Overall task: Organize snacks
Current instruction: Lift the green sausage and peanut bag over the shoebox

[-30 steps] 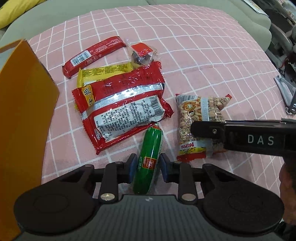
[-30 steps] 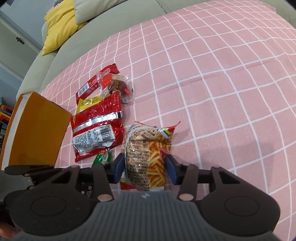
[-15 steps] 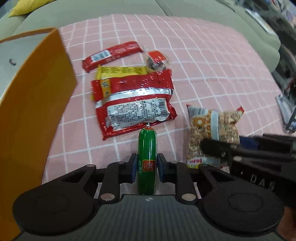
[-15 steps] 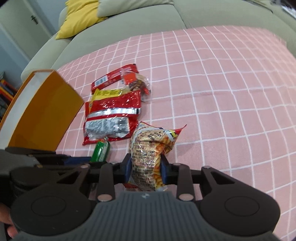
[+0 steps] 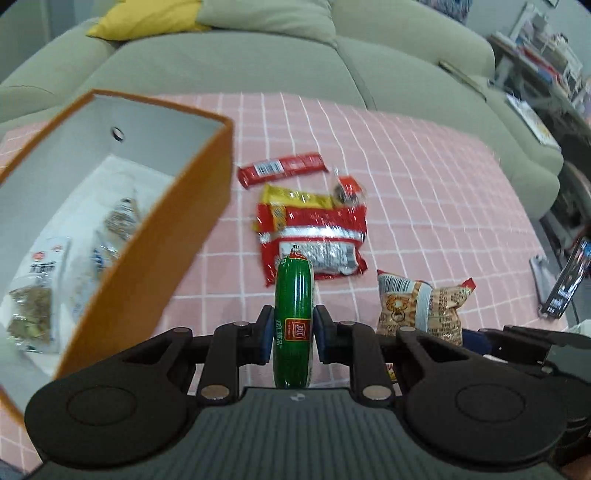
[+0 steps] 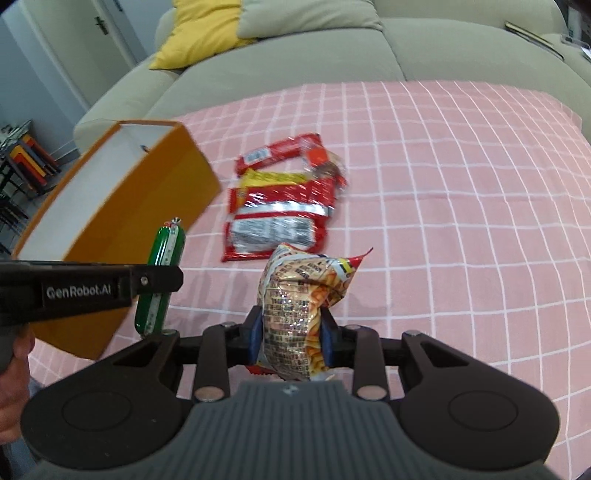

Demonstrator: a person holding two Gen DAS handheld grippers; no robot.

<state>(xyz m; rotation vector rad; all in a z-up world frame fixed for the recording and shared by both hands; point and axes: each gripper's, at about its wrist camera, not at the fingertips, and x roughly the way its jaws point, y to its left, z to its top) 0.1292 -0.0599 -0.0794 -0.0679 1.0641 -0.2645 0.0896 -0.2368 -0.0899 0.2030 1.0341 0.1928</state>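
My left gripper [image 5: 293, 334] is shut on a green sausage stick [image 5: 294, 314], held off the pink checked cloth [image 5: 424, 192]; the same sausage [image 6: 162, 266] shows in the right wrist view. My right gripper [image 6: 291, 338] is shut on a crinkled fries snack bag [image 6: 303, 302], also lifted; that bag [image 5: 424, 308] appears at the right in the left wrist view. An orange box [image 5: 155, 236] with a white inside stands at the left and holds several packets [image 5: 40, 280]. On the cloth remain a large red packet [image 5: 314, 240], a yellow packet [image 5: 295, 197], a red bar [image 5: 282, 168] and a small wrapped sweet [image 5: 347, 188].
A grey-green sofa [image 5: 229, 62] with a yellow cushion [image 5: 147, 18] lies behind the cloth. Shelving and clutter [image 5: 535, 66] stand at the far right. A hand [image 6: 14, 387] holds the left gripper's handle at the lower left of the right wrist view.
Both grippers closed on their snacks and rose off the cloth. The view swung left, so the orange box's open inside now shows.
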